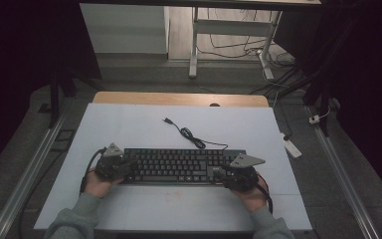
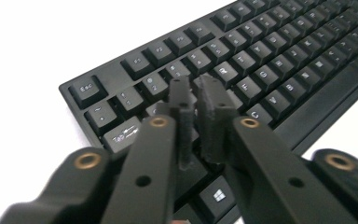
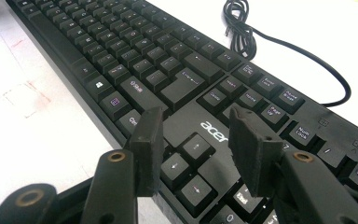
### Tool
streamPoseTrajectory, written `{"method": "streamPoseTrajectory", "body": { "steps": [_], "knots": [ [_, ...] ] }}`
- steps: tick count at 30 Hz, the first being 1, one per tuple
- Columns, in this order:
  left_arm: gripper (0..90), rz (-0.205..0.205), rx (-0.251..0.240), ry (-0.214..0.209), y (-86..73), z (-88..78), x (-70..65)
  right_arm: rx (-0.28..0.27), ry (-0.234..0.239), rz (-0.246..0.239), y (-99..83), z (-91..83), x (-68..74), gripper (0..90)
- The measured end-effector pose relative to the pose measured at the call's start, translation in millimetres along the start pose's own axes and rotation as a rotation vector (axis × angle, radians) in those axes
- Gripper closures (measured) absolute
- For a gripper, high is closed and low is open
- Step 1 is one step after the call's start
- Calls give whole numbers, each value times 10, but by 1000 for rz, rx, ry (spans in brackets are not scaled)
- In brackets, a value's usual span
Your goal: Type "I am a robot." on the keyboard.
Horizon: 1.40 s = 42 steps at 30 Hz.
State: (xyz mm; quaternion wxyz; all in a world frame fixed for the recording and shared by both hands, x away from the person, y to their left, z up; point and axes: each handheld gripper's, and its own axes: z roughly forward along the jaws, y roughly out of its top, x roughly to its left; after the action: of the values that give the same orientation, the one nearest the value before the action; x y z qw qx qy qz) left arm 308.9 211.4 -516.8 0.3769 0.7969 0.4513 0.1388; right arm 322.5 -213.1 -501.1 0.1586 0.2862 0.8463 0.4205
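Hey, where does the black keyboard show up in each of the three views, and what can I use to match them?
High view: the black keyboard lies across the middle of the white table, between both hands.
Left gripper view: its Esc and Tab end fills the centre, running to upper right.
Right gripper view: its arrow-key end sits centre, stretching to upper left.
Shared landmark: the keyboard's black cable, coiled at top right in the right gripper view.

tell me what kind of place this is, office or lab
Most likely a lab or recording workspace rather than an office: a black keyboard lies on a white board over a wooden table, with rails alongside, loose cables on the floor and dark surroundings.
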Motion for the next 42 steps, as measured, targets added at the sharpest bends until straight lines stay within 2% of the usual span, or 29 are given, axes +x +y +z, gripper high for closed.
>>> {"method": "streamPoseTrajectory", "body": {
  "steps": [2, 13, 30, 33, 38, 42],
  "knots": [
    [889, 0, 8, -2, -6, 9, 15, 3, -1, 0, 0, 0, 1, 553],
    [891, 14, 47, 2, -19, 82, 13, 6, -1, 1, 0, 1, 2, 550],
    [891, 21, 55, 7, -21, 102, 6, 10, 0, -4, -2, 10, 1, 549],
    [892, 28, 71, 12, -26, 126, -3, 9, 1, -4, -3, 11, 1, 549],
    [892, 31, 64, 13, -21, 114, -8, 10, -2, -6, -1, 6, 2, 549],
    [879, 25, 28, 8, -14, 71, -11, 8, -1, -4, -1, 5, 0, 549]
  ]
}}
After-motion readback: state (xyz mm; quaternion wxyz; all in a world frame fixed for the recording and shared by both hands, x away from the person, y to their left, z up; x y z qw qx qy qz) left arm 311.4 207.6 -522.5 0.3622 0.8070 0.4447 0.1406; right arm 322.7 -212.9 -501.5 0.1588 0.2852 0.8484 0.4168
